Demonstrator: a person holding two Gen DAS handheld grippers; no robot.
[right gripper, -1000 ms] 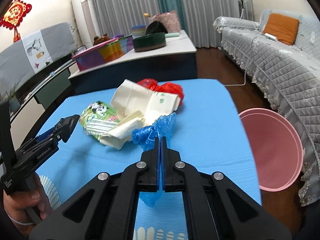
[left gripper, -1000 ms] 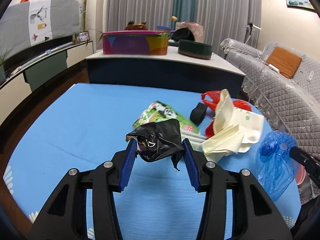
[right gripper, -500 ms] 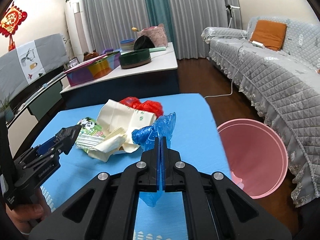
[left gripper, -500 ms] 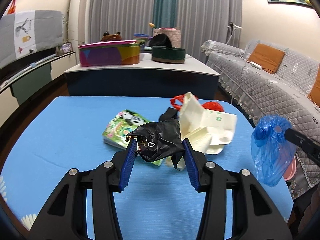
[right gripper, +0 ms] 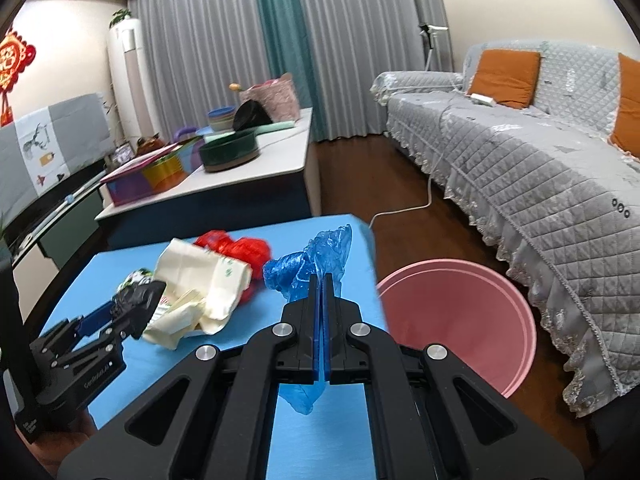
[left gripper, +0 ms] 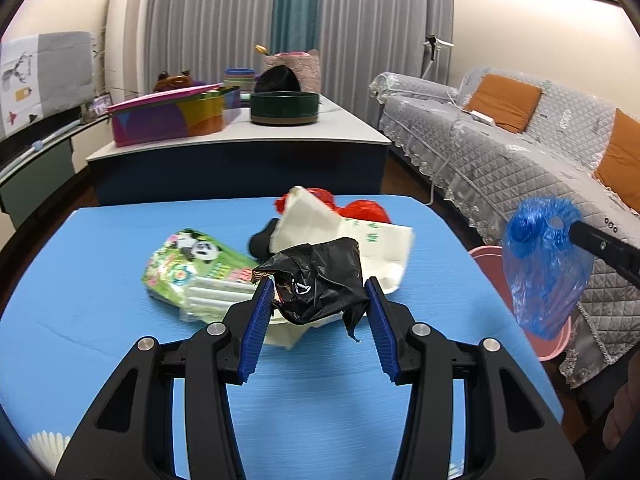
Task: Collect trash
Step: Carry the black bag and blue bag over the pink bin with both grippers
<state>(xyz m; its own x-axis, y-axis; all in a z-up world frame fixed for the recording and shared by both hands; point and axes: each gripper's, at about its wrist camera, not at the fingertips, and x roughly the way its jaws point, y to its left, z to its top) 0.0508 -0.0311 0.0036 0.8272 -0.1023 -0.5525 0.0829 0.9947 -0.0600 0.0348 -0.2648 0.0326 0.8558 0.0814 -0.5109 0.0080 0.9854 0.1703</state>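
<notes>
The left gripper [left gripper: 316, 304] pinches a black bag [left gripper: 320, 276] above the blue table [left gripper: 100, 248]. The right gripper [right gripper: 322, 280], jaws pressed together on a blue bag [right gripper: 308, 268], hangs at the table's edge beside a pink bin [right gripper: 460, 320].

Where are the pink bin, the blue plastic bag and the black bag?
pink bin [right gripper: 460, 320]: right wrist view, inner wall.
blue plastic bag [right gripper: 308, 266]: right wrist view, bunched top.
black bag [left gripper: 320, 280]: left wrist view, crumpled middle.

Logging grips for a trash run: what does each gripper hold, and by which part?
Left gripper: crumpled black plastic bag, clamped across its sides. Right gripper: thin blue plastic bag, pinched mid-bunch.
</notes>
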